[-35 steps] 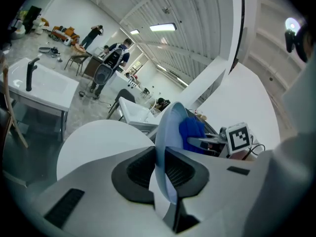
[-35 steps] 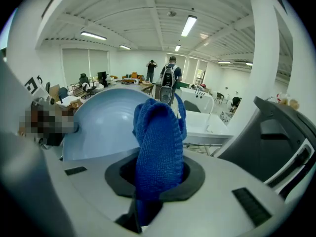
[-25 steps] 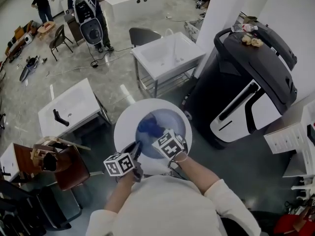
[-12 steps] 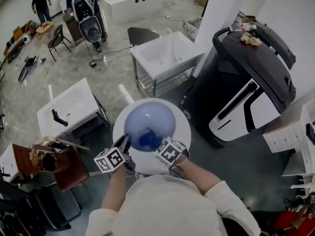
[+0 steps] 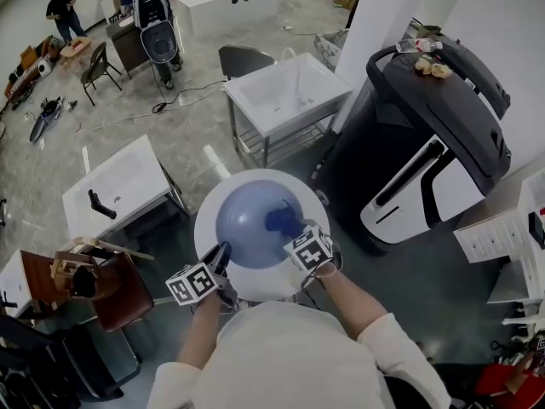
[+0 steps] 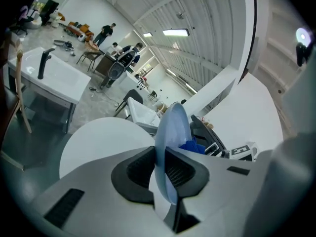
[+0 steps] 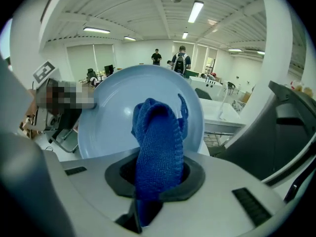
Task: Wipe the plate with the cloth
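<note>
Two grips: left gripper clamped on the plate rim between its jaws; right gripper pinching the cloth — plate face just ahead.

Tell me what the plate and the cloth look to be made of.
The plate: pale blue, smooth, faintly shiny, thin-edged; probably glazed ceramic or hard plastic, can't tell which.
The cloth: deep blue, matte, visible knit rows, folds limply; likely a knitted textile.
</note>
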